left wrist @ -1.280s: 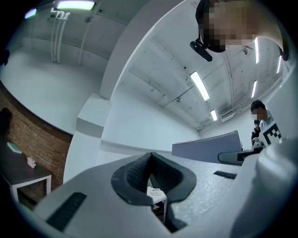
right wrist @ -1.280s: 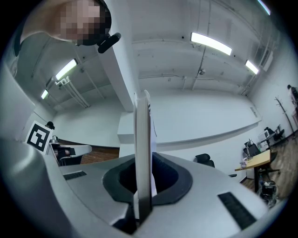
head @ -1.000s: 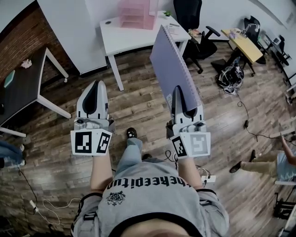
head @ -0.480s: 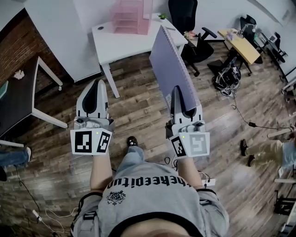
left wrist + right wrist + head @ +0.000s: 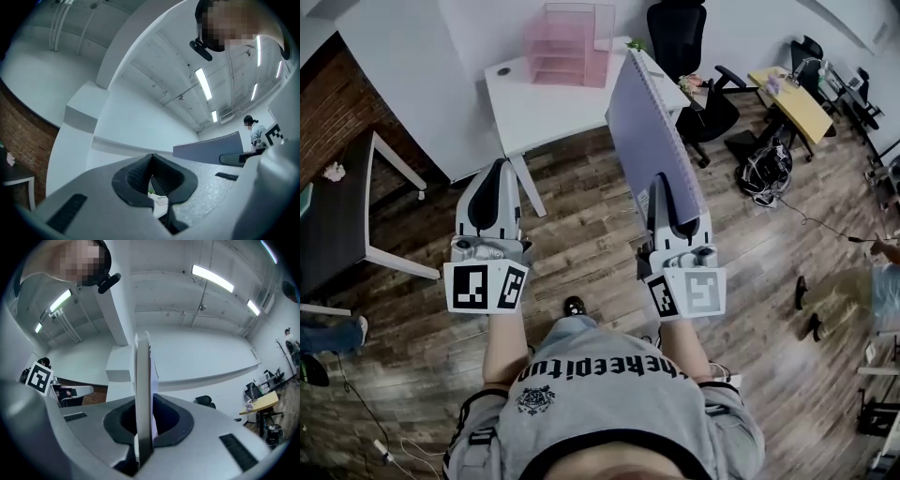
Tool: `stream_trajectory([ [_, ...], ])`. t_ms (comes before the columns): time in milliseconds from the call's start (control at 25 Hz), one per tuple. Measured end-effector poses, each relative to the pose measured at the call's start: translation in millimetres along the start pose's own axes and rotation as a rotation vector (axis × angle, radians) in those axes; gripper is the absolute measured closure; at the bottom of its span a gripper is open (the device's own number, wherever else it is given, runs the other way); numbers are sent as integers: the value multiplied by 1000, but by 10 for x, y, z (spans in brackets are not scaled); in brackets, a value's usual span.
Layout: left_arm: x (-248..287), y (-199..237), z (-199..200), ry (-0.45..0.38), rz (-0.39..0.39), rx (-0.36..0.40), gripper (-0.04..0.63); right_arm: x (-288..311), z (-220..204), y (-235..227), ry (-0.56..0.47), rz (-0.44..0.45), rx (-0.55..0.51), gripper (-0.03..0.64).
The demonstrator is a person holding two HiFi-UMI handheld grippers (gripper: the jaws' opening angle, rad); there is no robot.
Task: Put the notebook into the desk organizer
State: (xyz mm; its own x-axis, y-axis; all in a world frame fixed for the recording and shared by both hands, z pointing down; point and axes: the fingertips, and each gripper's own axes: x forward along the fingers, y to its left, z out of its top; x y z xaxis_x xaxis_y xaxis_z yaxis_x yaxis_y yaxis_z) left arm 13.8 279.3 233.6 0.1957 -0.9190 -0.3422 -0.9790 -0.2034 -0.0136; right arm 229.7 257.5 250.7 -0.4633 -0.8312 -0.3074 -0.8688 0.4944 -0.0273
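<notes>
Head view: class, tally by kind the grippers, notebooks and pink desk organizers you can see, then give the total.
Grippers: 2, the left gripper and the right gripper
Notebook: 1
Pink desk organizer: 1
Total: 4

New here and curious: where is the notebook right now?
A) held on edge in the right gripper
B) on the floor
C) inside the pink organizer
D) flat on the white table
A: the notebook stands on edge, pinched by the right gripper, not yet at the pink organizer.
</notes>
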Motion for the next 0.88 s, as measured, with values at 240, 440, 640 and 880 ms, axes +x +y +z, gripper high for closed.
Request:
stream_trajectory([
  [240, 397, 369, -125, -2, -8, -6, 592, 527, -100, 18, -3, -6, -11, 585],
  [440, 625, 679, -188, -10, -21, 6, 592, 877, -209, 75, -21, -23, -9, 584],
  [640, 733, 927, -325, 4, -25, -2, 592, 1074, -350, 130, -24, -42, -7, 584],
  [880, 854, 1044, -463, 21, -42, -20, 592, 1210, -477, 128, -1, -61, -2, 584],
])
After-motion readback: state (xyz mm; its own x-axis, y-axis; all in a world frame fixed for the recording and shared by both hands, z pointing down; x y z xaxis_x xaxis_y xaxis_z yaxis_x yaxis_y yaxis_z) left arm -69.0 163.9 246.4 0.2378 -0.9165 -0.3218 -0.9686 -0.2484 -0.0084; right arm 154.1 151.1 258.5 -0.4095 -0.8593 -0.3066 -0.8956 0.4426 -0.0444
